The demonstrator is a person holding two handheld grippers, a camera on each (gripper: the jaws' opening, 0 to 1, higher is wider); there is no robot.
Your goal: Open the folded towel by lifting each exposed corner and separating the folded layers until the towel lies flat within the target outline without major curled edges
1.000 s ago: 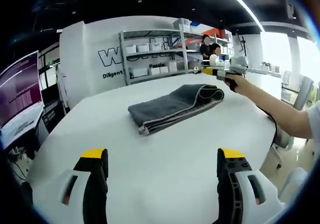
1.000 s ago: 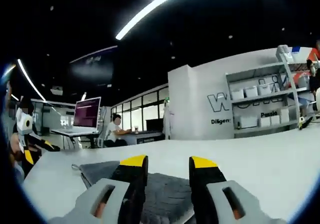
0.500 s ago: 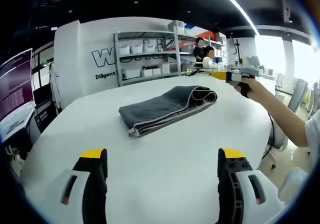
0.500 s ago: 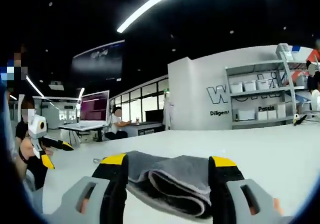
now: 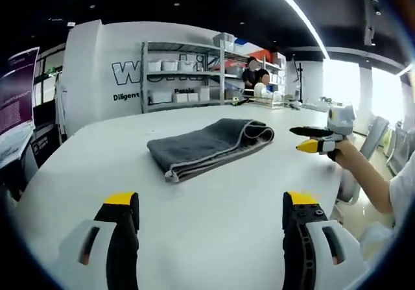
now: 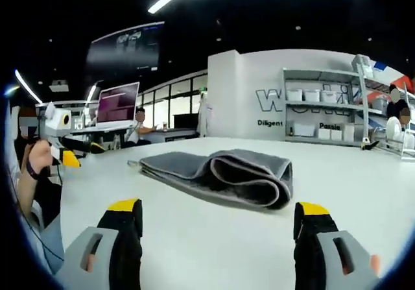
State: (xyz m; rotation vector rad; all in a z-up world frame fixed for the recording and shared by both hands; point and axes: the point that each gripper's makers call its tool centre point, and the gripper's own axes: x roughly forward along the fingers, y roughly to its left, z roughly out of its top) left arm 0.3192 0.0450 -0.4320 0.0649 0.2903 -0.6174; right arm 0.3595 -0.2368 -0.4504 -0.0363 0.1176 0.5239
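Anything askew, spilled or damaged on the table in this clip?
Nothing stands out. The folded grey towel lies neatly on the white table, with its rolled fold toward the right gripper. Both the right gripper and the left gripper are open, short of the towel.

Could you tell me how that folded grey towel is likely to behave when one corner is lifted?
The towel will probably be floppy: its folds curl softly at the rounded end. Lifted by one corner, a layer would likely peel and drape rather than rise whole. It looks thick, so it should grip rather than slip.
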